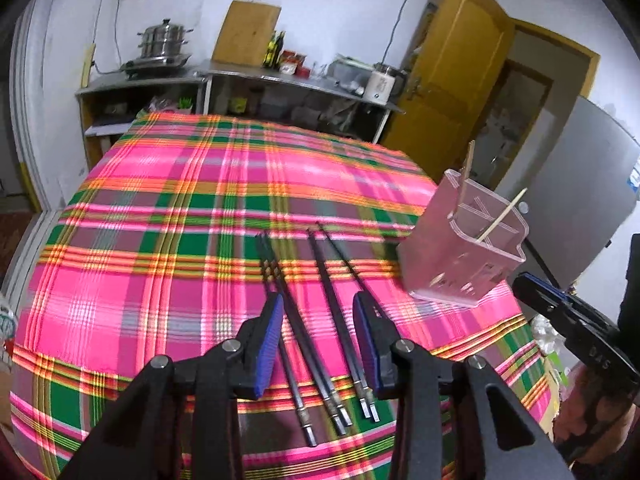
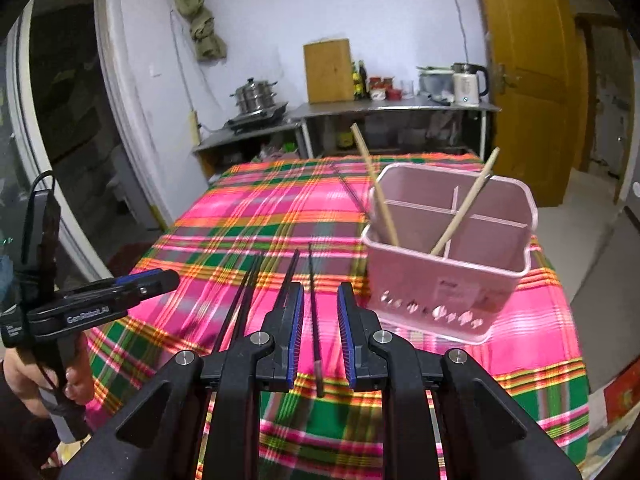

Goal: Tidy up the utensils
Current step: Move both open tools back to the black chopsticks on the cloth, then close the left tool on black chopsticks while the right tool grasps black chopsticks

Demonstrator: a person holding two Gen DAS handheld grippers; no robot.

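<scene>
Right wrist only: holder (image 2: 448, 280) perforations.

Both wrist cameras sit low over the near edge of the tabletop (image 1: 168, 208), facing its far edge. The left view looks from nearer the left corner, the right from beside it. Both share the dark chopsticks (image 1: 320, 320) and pink holder (image 2: 448, 248).

black grippers (image 2: 318, 320), blue ribbed pads (image 1: 267, 340)

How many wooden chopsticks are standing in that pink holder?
2. One wooden chopstick leans in the left rear compartment of the pink holder; the other leans across the middle divider, tip pointing right. More could be hidden lower inside.
</scene>
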